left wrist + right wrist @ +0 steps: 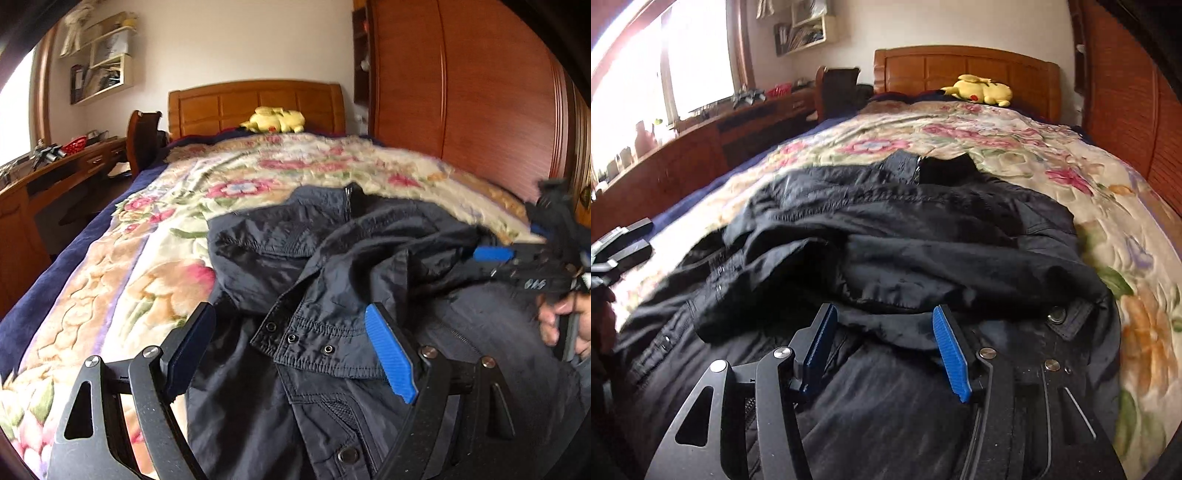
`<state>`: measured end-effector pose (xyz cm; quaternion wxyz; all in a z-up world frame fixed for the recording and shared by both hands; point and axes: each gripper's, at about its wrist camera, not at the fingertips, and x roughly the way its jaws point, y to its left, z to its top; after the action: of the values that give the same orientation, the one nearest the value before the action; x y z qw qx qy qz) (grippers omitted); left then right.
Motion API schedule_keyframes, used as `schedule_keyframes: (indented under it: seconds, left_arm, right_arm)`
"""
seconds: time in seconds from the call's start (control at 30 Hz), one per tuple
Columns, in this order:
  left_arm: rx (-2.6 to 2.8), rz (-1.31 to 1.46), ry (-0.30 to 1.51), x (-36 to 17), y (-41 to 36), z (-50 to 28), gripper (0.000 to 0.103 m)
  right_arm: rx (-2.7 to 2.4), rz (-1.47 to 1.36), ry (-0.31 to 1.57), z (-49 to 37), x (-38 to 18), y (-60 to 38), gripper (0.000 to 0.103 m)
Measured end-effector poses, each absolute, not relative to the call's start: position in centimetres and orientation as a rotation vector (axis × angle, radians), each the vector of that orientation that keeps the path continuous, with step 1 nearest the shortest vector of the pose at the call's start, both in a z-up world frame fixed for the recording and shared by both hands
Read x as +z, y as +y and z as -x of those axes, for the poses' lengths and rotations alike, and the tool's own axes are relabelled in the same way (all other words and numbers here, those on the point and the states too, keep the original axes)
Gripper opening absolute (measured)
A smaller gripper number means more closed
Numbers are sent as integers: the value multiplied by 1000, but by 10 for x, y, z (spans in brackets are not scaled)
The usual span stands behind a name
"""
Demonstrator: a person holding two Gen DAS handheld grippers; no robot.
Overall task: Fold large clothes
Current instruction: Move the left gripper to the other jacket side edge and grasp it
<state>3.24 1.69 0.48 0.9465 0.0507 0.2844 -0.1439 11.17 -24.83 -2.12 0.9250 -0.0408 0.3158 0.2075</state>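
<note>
A dark jacket (332,266) lies crumpled on a bed, spread over a flowered blanket (122,280). Its collar and zip point toward the wooden headboard (255,105), and one sleeve is folded across the body, its snap-button cuff lying on top.

The left claw (291,350) hovers above the cuff with its jaws released, spread wide to either side of the cuff, and the blue pads are pressing on nothing. The right claw (884,349) hangs low over the jacket's near part, jaws parted, with a fold of fabric lying between the blue pads but not pinched. In the left camera's view the right claw comes in from the right edge, a hand (565,325) gripping its handle.

A yellow plush toy (979,90) rests by the headboard, well apart from the jacket. A tall wooden wardrobe (461,92) stands close along the bed's right side. On the left, a long wooden bench (701,144) runs beneath a bright window (665,66), cluttered with small things too blurred to name. A chair (142,140) stands between bench and bed. Wall shelves (103,62) hang above.
</note>
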Motion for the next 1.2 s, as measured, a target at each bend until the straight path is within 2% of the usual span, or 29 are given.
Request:
schedule_keyframes:
  seconds: [0.43, 0.8, 0.93, 1.07, 1.13, 1.2]
  left_arm:
    - [-300, -238, 828, -34, -4, -94, 84]
    - [-346, -172, 965, -61, 3, -119, 81]
    - [-366, -159, 962, -62, 3, -117, 64]
    - [-349, -161, 940, -57, 5, -112, 39]
    - [-352, -158, 924, -53, 7, -109, 31]
    - [-350, -166, 909, -49, 9, -107, 28]
  right_arm:
    - [459, 77, 584, -99, -20, -258, 56]
    - [459, 44, 597, -103, -22, -262, 56]
    - [460, 40, 596, -103, -23, -262, 56]
    - [460, 37, 592, -102, -22, -262, 56]
    - [461, 36, 589, -102, -22, -262, 56]
    - [459, 35, 591, -102, -23, -261, 56]
